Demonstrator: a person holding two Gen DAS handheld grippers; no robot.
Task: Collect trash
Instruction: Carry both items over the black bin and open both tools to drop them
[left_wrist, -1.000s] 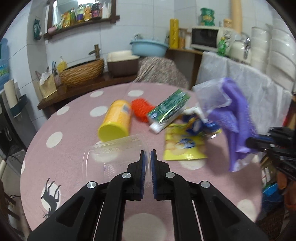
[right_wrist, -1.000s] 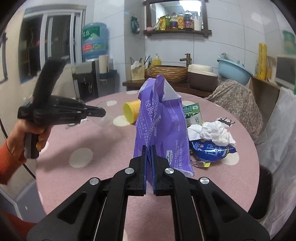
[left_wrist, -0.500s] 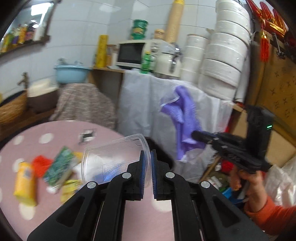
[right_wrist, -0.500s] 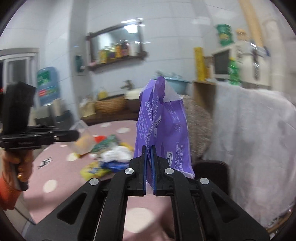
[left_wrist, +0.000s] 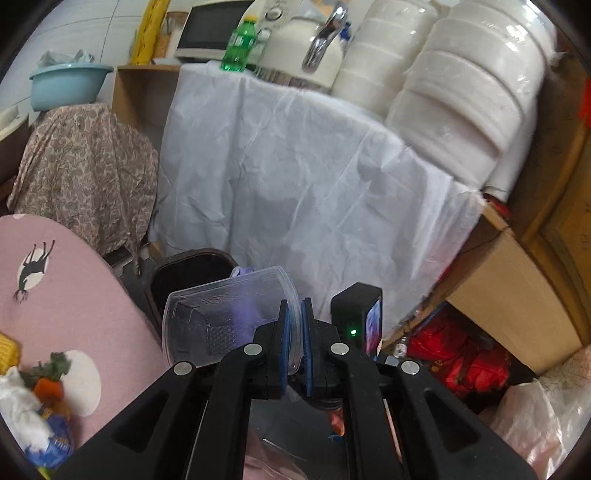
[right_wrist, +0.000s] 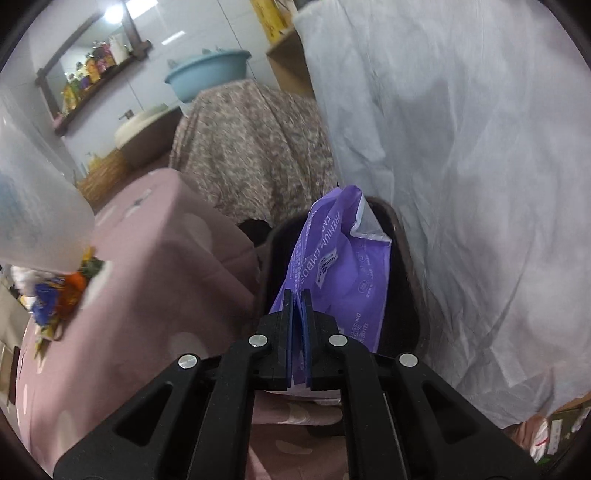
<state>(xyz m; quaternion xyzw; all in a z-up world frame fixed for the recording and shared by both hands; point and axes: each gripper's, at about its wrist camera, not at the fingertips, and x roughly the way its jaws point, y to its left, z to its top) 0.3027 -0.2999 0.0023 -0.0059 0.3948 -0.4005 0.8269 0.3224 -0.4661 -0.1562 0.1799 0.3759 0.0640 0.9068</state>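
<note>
My left gripper (left_wrist: 294, 339) pinched a clear plastic container (left_wrist: 225, 317); my right gripper (right_wrist: 297, 332) clamped a purple wrapper (right_wrist: 340, 273) hanging over the dark bin (right_wrist: 410, 295) ahead.

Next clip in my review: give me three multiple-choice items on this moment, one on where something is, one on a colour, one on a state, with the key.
1. Where is the purple bag held by the right claw?
A. flat on the pink table
B. over the dark bin beside the table
C. on the shelf by the mirror

2. What colour is the basin on the counter behind?
A. light blue
B. red
C. black

3. What is the state of the left claw?
A. wide open and empty
B. shut on the rim of a clear plastic tub
C. shut on a green bottle

Key: 1 B, the bag hangs down in front of the dark bin and its opening; 2 A, the basin is pale blue in both views; 3 B, the clear plastic tub has its rim pinched between the blue pads.
</note>
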